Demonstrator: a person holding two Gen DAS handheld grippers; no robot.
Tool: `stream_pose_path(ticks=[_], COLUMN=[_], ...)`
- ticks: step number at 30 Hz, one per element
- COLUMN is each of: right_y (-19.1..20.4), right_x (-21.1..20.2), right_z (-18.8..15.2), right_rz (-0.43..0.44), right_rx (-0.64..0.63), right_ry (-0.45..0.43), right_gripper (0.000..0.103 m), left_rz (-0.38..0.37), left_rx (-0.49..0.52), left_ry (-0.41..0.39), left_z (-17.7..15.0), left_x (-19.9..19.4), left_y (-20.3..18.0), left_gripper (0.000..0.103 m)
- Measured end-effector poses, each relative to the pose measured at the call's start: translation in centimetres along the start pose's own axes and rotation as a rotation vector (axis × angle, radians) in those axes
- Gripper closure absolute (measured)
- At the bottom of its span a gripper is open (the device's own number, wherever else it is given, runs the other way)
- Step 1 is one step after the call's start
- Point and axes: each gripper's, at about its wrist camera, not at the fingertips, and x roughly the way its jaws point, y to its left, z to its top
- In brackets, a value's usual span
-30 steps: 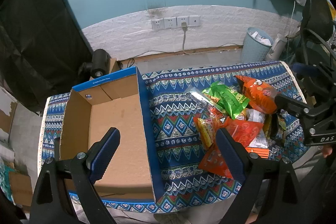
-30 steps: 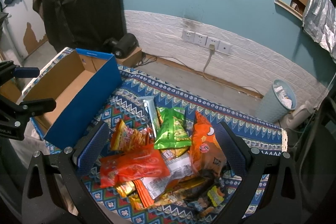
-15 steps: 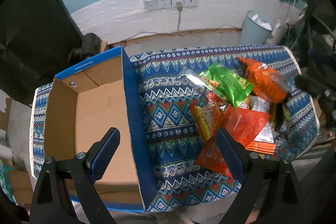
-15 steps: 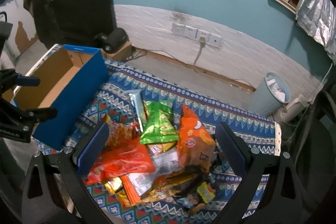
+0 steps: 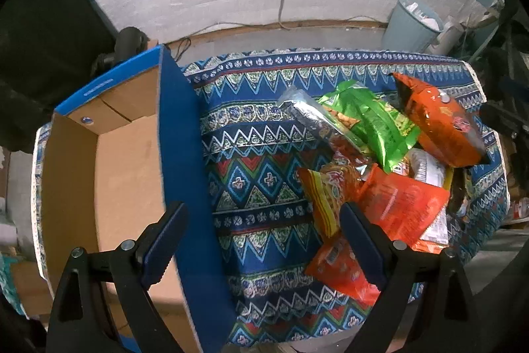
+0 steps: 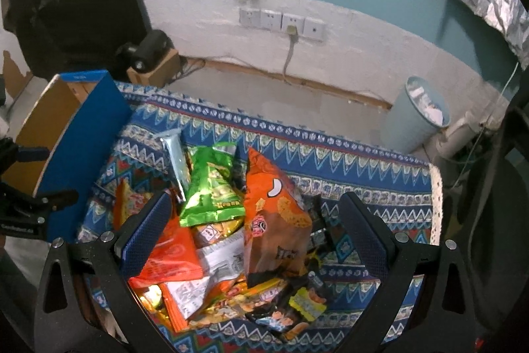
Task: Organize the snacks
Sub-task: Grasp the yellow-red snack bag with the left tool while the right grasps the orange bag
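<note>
Where patterned cloth (image 5: 264,187) lies, crinkly foil packets (image 6: 211,191) heap.

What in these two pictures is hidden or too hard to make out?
- Near end of the blue cardboard box: left wrist view, hidden by the left gripper.
- Packets under the orange puffed-snack bag: right wrist view, buried in the pile.
- Print on the green foil packet: too small to read.
</note>
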Motion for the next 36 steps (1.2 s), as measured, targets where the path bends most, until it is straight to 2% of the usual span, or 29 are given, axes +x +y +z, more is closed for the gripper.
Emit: stream_pose_path(ticks=[5, 22, 25, 27, 29, 30, 31, 32, 36], right_y=[-0.4, -2.4, -2.4, -2.4, -2.3, -2.2, -2.1, -2.1, -2.5], right_x=[2.8, 9.5, 10.3, 10.8, 11.2, 11.2, 11.2, 11.3, 10.9], right_z=[0.1, -2.1, -2.3, -2.4, -2.5, -2.6, -2.6, -2.6, -2.7], right_rz=[-0.003, 0.017, 0.023, 0.033, 0.055, 0.059, 0.052, 0.047, 0.069], right_rx=[-0.006, 0.013, 0.011, 0.008, 0.014, 0.015, 0.01, 0.006, 0.027], right_ry=[0.066, 0.237, 0.255, 0.264, 0.274, 0.276, 0.274, 0.272, 0.259], right_gripper=[0.004, 0.004, 0.006, 0.015, 0.028, 0.029, 0.033, 0.037, 0.043], left_rz=[-0.047, -0.067, -0.107, -0.15, -0.197, -0.224, -0.236, -0.25, -0.223], left_rx=[-0.012, 0.026, 0.0, -0.03, -0.053, -0.056, -0.054, -0.048, -0.017], left_ry=[0.055, 0.194, 0.208, 0.205, 0.195, 0.189, 0.188, 0.186, 0.152], left_z=[0.5, 1.0, 0.9, 0.8, 0.7, 0.6, 0.7, 0.6, 0.5], left_x=[2.2, 9.7, 10.7, 11.2, 11.3, 11.3, 11.2, 11.1, 9.8], left_y=[-0.5, -3.9, -3.9, -3.6, -3.4, -3.4, -3.6, -3.8, -4.1], left_gripper=[0.009, 0.011, 0.017, 0.023, 0.039, 0.043, 0.053, 0.057, 0.062])
